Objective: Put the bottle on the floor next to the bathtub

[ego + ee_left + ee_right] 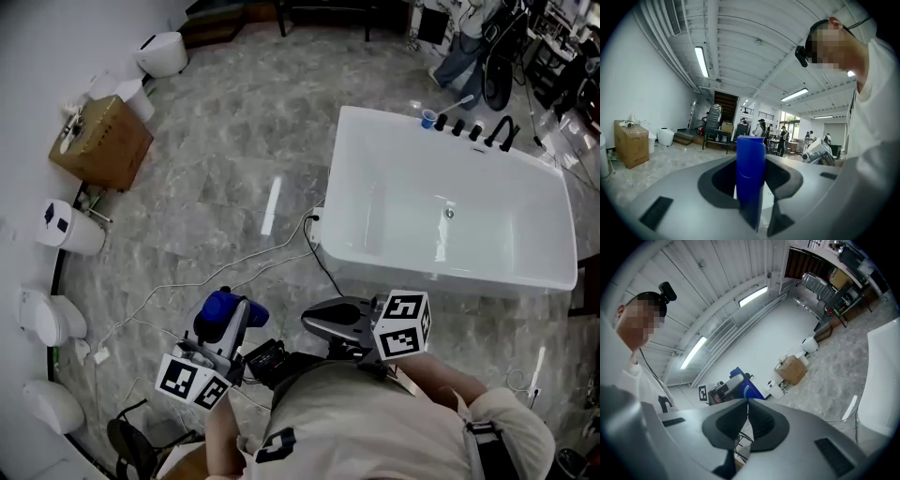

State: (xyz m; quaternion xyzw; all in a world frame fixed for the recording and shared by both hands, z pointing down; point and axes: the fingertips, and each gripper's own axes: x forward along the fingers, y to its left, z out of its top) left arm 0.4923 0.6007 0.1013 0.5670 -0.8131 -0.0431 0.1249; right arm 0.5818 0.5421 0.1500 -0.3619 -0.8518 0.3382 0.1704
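Bottle: a blue bottle (222,307) is held upright in the left gripper (232,323), close in front of the person's body and off the floor (234,159).
Left fingers: the fingers (787,180) are closed partway and clamped on the bottle's sides; in the left gripper view the blue body fills the gap between them and rises above them.
Right gripper: the right gripper (746,405) is carried beside the left one, its marker cube (403,323) turned up towards the head camera.
Right fingers: the fingers (724,425) are brought together until the tips meet, and nothing is held between them.
Bathtub: a white bathtub (441,274) is seen ahead and to the right, with black fittings (487,131) and a small blue cup (427,119) on its far rim.
Bottle to bathtub: in the head view the bottle is seen to the left of the tub's near corner, apart from it.
Floor: grey marbled tiles are crossed by thin cables (187,286) that run towards the tub.
Left wall: a cardboard box (101,142) and several white toilets (52,319) are lined up along it.
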